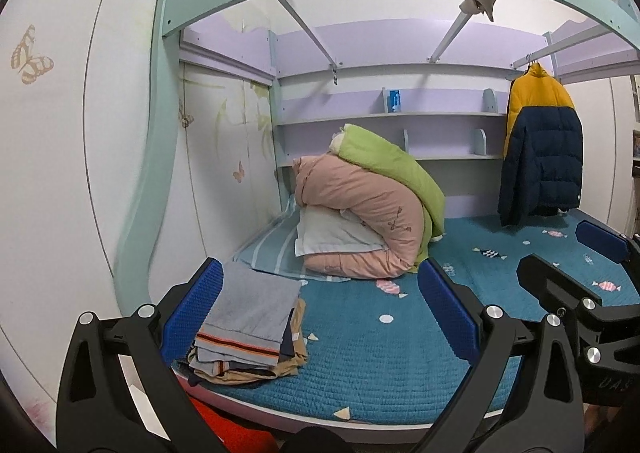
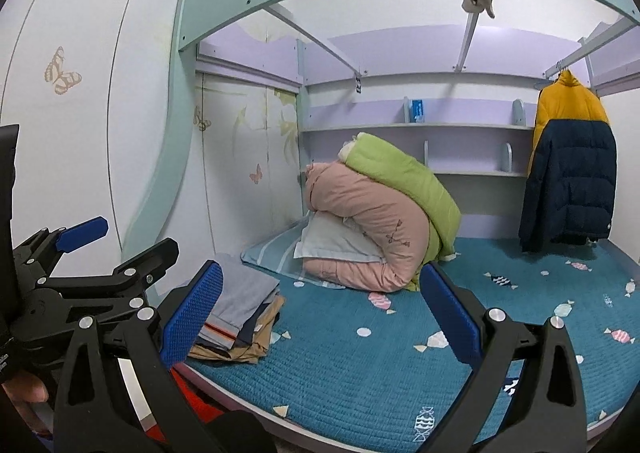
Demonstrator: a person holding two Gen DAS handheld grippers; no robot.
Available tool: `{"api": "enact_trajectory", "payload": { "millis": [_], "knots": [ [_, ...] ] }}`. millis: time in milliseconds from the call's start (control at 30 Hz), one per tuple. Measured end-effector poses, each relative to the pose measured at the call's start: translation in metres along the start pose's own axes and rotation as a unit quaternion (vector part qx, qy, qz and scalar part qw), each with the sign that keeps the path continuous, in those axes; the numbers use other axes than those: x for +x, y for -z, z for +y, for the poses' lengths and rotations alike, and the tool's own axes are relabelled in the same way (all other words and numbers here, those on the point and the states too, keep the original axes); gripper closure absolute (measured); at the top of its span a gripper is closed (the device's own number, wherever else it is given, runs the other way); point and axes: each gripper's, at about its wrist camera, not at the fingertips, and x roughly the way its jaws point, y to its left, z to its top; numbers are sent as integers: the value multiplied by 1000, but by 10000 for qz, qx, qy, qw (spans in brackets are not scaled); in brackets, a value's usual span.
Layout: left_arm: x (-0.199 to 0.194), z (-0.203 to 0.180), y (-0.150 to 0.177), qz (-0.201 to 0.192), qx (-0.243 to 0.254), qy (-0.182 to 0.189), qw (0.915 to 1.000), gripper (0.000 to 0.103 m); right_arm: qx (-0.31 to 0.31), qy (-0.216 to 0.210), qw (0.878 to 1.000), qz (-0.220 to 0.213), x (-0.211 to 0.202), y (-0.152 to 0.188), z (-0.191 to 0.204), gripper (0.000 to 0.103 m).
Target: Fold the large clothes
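Left gripper [image 1: 324, 309]: jaws wide apart, nothing btwn them.
Right gripper [image 2: 320, 313]: same, spread wide, holding nothing.
Clothes stack [image 1: 248, 329]: folded, lower left of frame, on bed [image 1: 380, 365] edge, beside left blue pad.
Jacket [image 2: 568, 173]: hanging upper right (yellow/navy).
Quilts [image 1: 368, 213]: mid-frame, rolled.

the left gripper [image 1: 320, 293] has matte black, ribbed linkage arms joined by round silver screws, and each finger ends in a bright blue pad [image 1: 444, 307] with a fine knobbed texture. the right gripper [image 2: 320, 301] is built the same: black arms, silver screw heads, blue textured pads [image 2: 196, 313]. faint pale lettering marks its black body, and bare fingertips [image 2: 24, 389] show beneath the left one's body.
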Motion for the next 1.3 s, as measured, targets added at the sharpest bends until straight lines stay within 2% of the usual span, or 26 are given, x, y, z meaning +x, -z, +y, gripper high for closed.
{"api": "enact_trajectory", "payload": {
  "millis": [200,1300],
  "knots": [
    [-4,0,-2,-163,-35,9,9999,5,-70,86,9998,-159,-6,-2,0,8],
    [0,0,-4,-171,-25,9,9999,5,-54,243,9996,-161,-8,-4,-4,8]
  ]
}}
